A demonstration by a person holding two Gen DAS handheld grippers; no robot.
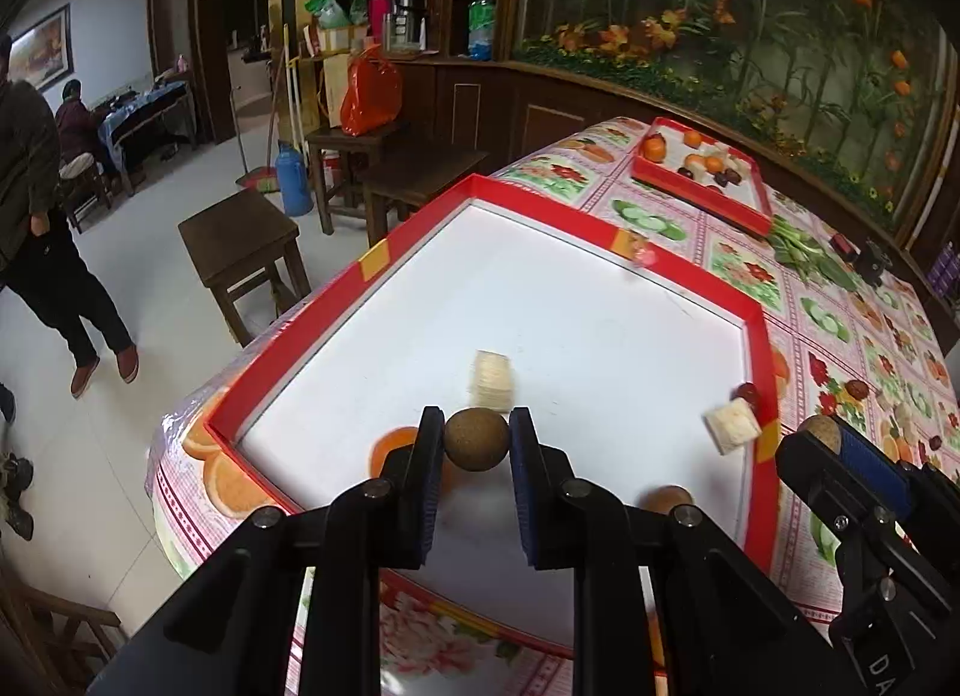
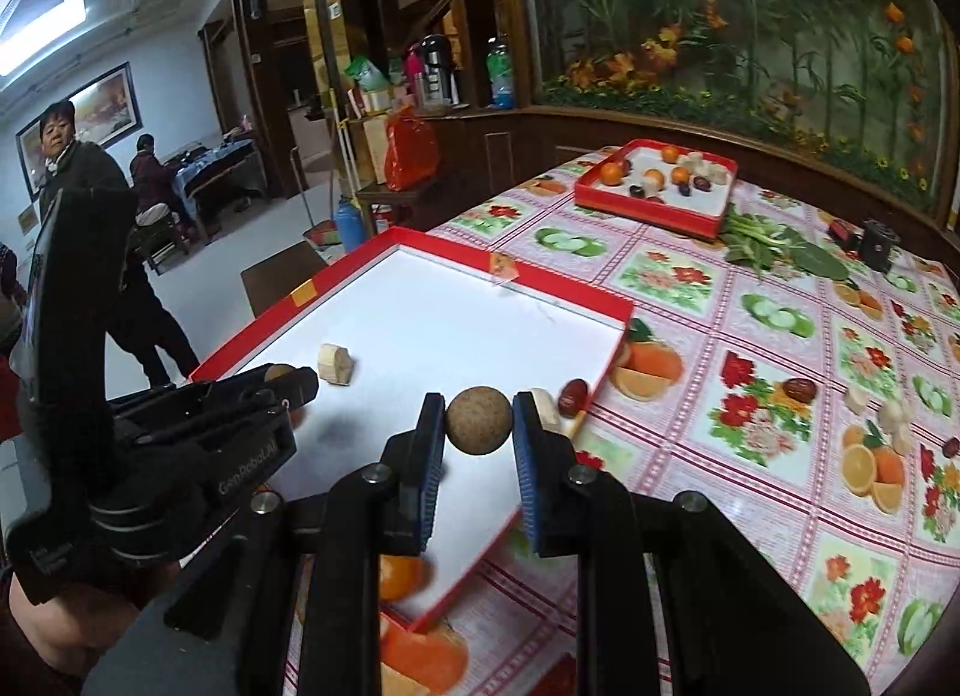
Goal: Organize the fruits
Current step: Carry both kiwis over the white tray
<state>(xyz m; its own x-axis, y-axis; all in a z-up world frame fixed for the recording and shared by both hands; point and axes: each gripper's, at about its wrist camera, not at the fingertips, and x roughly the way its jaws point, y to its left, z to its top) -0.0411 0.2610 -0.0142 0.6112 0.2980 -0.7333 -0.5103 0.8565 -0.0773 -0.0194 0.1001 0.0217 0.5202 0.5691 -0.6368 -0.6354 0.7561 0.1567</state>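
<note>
Gripping a brown ball (image 1: 476, 438) in left jaws, another ball (image 2: 479, 421) in right, bystander only right view.

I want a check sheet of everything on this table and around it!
Surface: table under a fruit-and-flower print cloth.
Job's things: near red tray holds an orange, a red date, pale chunks; far red tray holds many fruits.
Clutter: leafy greens; loose pieces on the cloth.
Grippers: left gripper and right gripper each shut on a brown ball.
Cables: nothing seen.
Surroundings: wooden stools, people at the back.
</note>
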